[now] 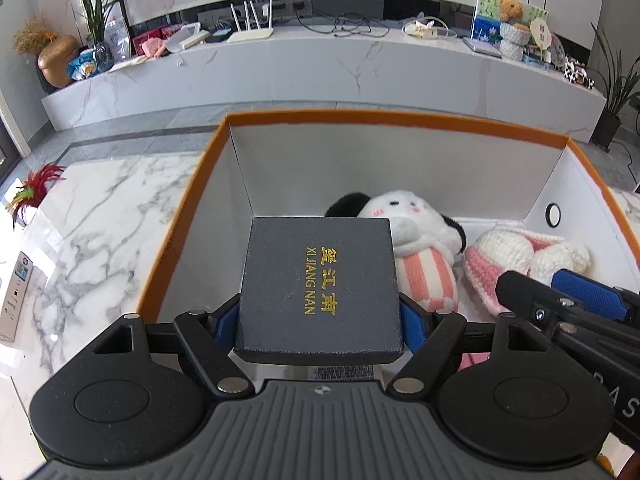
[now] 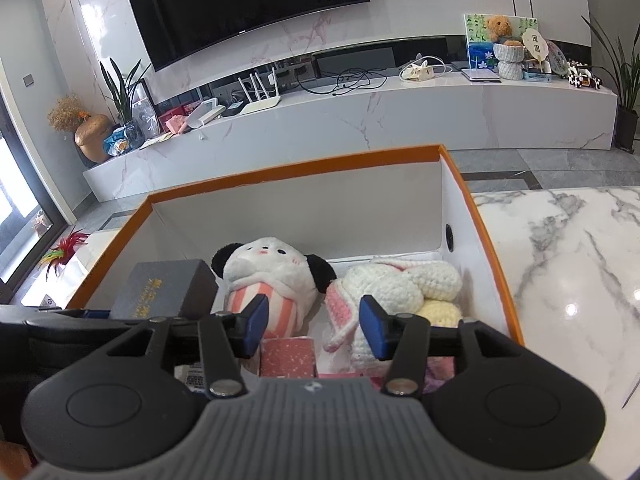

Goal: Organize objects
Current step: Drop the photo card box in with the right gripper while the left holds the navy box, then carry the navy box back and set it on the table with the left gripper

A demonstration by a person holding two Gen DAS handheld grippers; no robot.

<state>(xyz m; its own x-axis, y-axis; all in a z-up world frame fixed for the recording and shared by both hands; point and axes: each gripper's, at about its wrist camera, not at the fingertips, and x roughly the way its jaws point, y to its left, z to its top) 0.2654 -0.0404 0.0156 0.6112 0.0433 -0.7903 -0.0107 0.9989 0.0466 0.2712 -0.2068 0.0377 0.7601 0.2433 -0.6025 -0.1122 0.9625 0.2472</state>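
Two claws are at work over the orange-rimmed box (image 1: 192,216) on the marble counter (image 1: 100,208); your left claw (image 1: 319,320) is clamped on the dark gift box (image 1: 320,280), pads against its two side walls, holding it above the box's left end; your right claw (image 2: 314,326) stands part open with nothing between its pads, over the panda plush (image 2: 272,276) and the crocheted toy (image 2: 400,284) already inside; the gift box looks stiff, flat-sided and probably light, so keep to its side walls; the toys are soft and will squash.
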